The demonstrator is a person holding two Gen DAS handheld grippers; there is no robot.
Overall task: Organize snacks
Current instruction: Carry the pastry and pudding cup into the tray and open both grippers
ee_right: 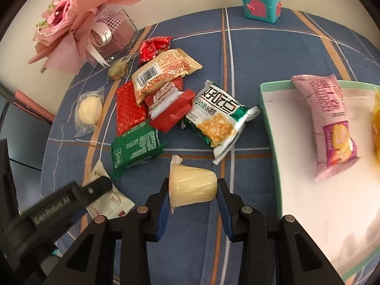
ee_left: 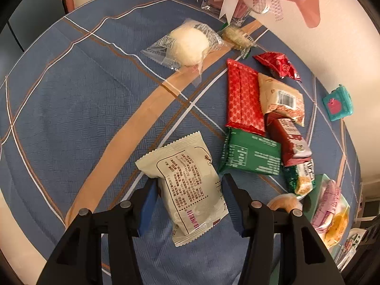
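Left gripper pointing steeply down at a bench under a blue plaid cloth, jaws pinching a cream snack packet by its two long sides — packet lying lengthwise between the blue pads, printed back up. Ahead and to the right of those jaws, a loose heap of wrappers: green packet just beside the cream one, red patterned packet beyond it, beige packet with a barcode overlapping the red. Farther ahead, well apart from the heap, a round white bun in clear wrap.

Right gripper also angled down, jaws closed on a pale yellow jelly cup turned on its side, sealed lid against the left pad, narrow base against the right. To the right of these jaws, a white tray with a mint-green rim carrying a pink packet. Straight ahead of the cup, a green-and-white cracker packet on the cloth, touching the heap. Far ahead, a teal toy case near the wall; far left, a pink bouquet. Left gripper's black body in the lower left of the right wrist view, over the cream packet.
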